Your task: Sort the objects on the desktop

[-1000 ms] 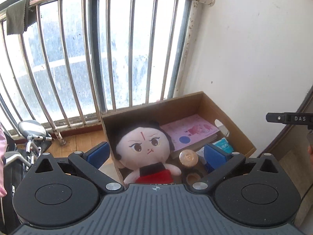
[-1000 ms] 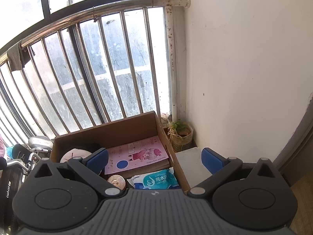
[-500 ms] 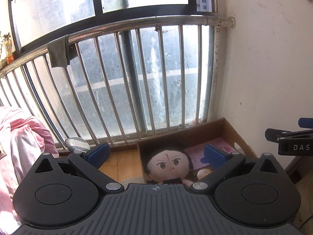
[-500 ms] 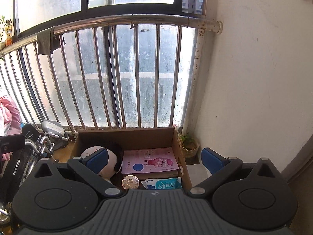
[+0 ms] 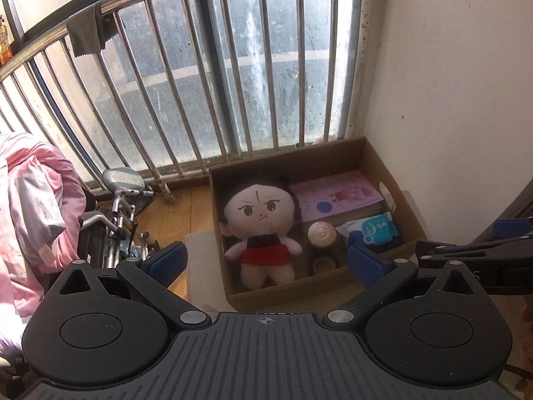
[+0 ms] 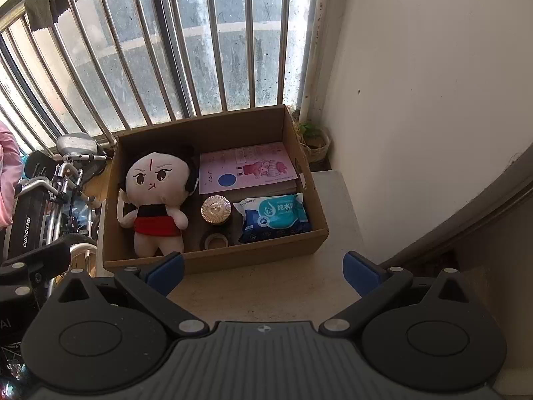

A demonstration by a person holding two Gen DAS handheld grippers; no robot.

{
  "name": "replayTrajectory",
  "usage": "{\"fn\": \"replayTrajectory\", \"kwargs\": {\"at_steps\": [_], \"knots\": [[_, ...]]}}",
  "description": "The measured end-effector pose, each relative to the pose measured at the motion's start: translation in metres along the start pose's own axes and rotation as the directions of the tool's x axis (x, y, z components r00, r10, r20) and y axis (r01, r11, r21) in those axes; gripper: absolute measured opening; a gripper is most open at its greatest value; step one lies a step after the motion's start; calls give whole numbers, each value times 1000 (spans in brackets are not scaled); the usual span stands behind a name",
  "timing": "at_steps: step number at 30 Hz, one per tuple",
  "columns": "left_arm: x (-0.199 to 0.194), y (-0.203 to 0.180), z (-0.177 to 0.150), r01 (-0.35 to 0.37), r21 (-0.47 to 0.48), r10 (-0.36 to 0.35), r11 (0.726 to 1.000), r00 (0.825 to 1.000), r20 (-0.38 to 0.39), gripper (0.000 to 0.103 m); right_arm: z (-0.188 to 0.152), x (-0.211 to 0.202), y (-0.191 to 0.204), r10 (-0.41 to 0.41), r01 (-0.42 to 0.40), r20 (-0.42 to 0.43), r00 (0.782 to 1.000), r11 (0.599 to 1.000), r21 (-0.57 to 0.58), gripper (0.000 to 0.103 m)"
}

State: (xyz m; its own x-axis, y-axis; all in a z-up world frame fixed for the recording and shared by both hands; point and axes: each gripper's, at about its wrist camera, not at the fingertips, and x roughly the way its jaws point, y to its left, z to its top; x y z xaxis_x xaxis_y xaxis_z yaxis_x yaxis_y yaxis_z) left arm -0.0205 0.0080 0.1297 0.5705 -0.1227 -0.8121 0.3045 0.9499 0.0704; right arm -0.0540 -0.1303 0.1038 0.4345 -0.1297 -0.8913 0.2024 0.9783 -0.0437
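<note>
Both the left claw [image 5: 266, 261] and right claw [image 6: 263, 271] hang wide open and empty above the cardboard box [image 6: 216, 260], which holds the doll [image 6: 156, 196], pink booklet [image 6: 246, 168], wipes pack [image 6: 274, 215] and gold-lidded jar [image 6: 216, 210] on the counter [image 6: 266, 286].

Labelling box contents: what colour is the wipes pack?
The wipes pack is teal and blue with white print, clearest in the right wrist view, at the cardboard box's near right corner.

A brown cardboard box [image 6: 253, 255] holds a red-and-black-dressed doll [image 6: 156, 193], pink booklet [image 6: 248, 170] and blue-teal wipes pack [image 6: 274, 215].
</note>
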Motion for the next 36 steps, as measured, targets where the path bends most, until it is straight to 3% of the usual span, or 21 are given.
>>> {"fn": "replayTrajectory", "kwargs": {"at_steps": [4, 8, 15, 24, 29, 36], "knots": [[2, 3, -5, 59, -55, -62, 997, 996, -64, 102, -7, 1, 6, -32, 31, -32, 999, 999, -36, 103], [1, -3, -6, 12, -50, -16, 999, 997, -76, 102, -12, 2, 11, -21, 17, -63, 998, 998, -54, 103], [-3, 3, -10, 6, -128, -18, 992, 996, -91, 102, -15, -3, 18, -46, 39, -62, 997, 993, -113, 103], [9, 10, -19, -3, -229, -43, 973, 980, -195, 102, -15, 1, 22, -82, 67, -90, 993, 985, -156, 103], [15, 15, -23, -41, -248, -21, 968, 970, -240, 102, -10, 3, 18, -95, 82, -96, 991, 988, -134, 103], [17, 14, -25, -61, -229, 4, 972, 971, -240, 102, -9, 7, 19, -92, 76, -107, 990, 987, -140, 103]]}}
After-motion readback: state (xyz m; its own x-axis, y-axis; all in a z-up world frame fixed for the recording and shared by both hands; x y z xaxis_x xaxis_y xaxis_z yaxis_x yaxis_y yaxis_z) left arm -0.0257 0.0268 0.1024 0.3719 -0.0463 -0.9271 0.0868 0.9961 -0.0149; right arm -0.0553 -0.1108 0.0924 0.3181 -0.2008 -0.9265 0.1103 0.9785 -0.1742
